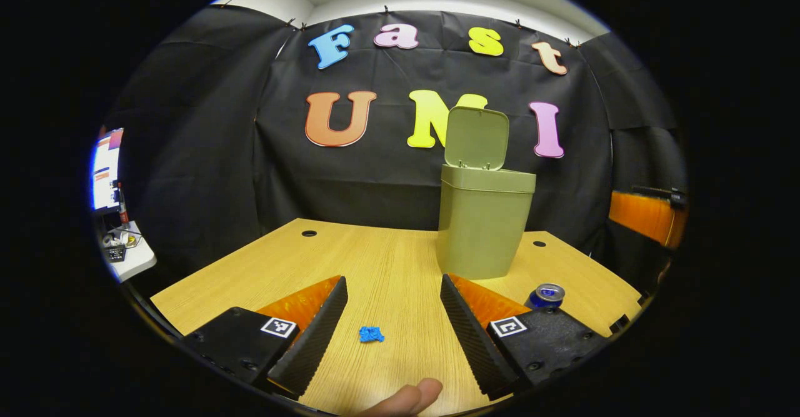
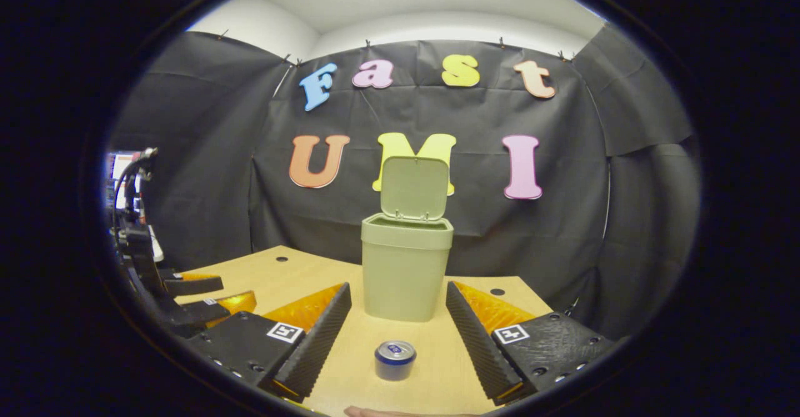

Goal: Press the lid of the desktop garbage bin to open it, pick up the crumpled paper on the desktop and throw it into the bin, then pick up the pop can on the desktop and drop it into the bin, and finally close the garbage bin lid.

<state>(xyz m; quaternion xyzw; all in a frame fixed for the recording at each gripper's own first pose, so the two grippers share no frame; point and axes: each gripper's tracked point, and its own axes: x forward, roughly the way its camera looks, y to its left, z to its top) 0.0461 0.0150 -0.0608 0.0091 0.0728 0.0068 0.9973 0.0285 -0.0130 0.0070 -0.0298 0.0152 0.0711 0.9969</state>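
Since the crumpled paper (image 1: 371, 334) is a small soft wad, probably almost weightless, a pinch across its middle should do; it lies on the bench (image 1: 387, 267) between the spread fingers of the left hand-held gripper (image 1: 394, 326). The can (image 2: 395, 359) stands upright between the spread fingers of the right hand-held gripper (image 2: 397, 336); smooth and thin-walled, it should be gripped mid-body. Behind them, the bin (image 2: 406, 273) stands with its lid (image 2: 415, 188) up; its contents cannot be made out.

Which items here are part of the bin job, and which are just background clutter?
Job items: garbage bin with its lid standing open; crumpled paper on the desktop; pop can upright on the desktop; left gripper and right gripper, both open.

Just lying about: monitor; small white side table with oddments.
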